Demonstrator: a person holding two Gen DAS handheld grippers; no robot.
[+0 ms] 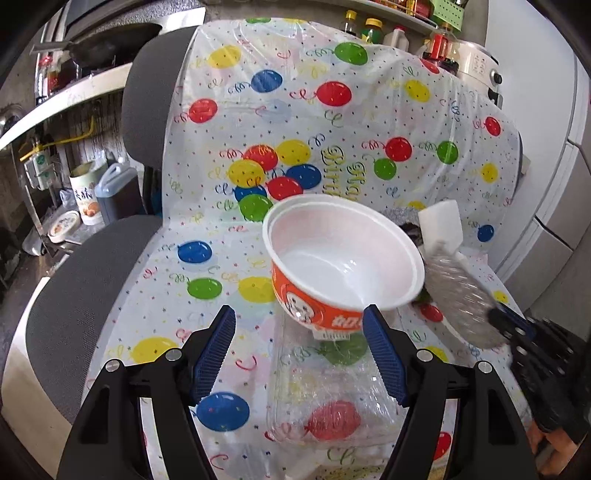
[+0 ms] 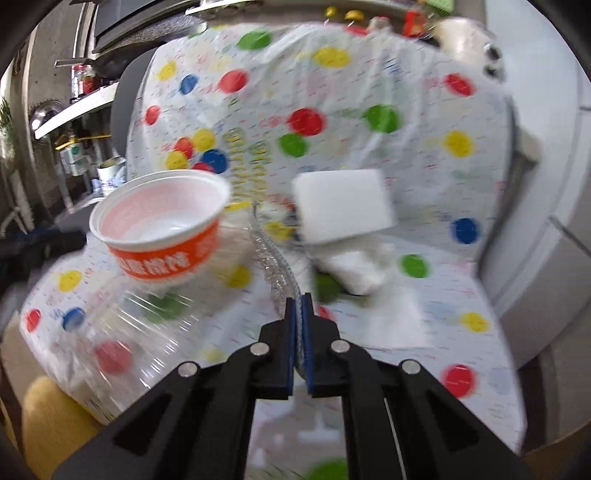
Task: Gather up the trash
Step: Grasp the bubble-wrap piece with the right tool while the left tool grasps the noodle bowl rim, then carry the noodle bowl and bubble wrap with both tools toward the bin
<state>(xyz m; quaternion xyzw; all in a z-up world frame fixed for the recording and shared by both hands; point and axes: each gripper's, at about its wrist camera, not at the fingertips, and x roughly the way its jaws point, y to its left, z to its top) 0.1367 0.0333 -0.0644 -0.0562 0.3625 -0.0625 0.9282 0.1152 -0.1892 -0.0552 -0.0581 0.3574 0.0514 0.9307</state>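
Observation:
An orange and white noodle bowl [image 1: 341,258] sits tilted on a clear plastic container [image 1: 332,391] on the balloon-print sheet over a chair. My left gripper [image 1: 299,354] is open, its jaws spread just in front of the bowl, above the container. My right gripper [image 2: 299,328] is shut on a clear crinkled plastic piece [image 2: 273,266], seen edge-on; in the left wrist view it is a blurred clear disc [image 1: 461,295] at the right. A white foam block [image 2: 343,206] and white tissue [image 2: 354,269] lie behind it. The bowl [image 2: 162,225] is left of my right gripper.
The balloon-print plastic sheet [image 1: 295,110] covers the chair seat and back. A kitchen shelf [image 1: 66,99] with a can and a jug [image 1: 114,192] stands at the left. Bottles [image 1: 373,29] and a rice cooker [image 1: 476,66] stand behind. A white cabinet [image 1: 554,147] is on the right.

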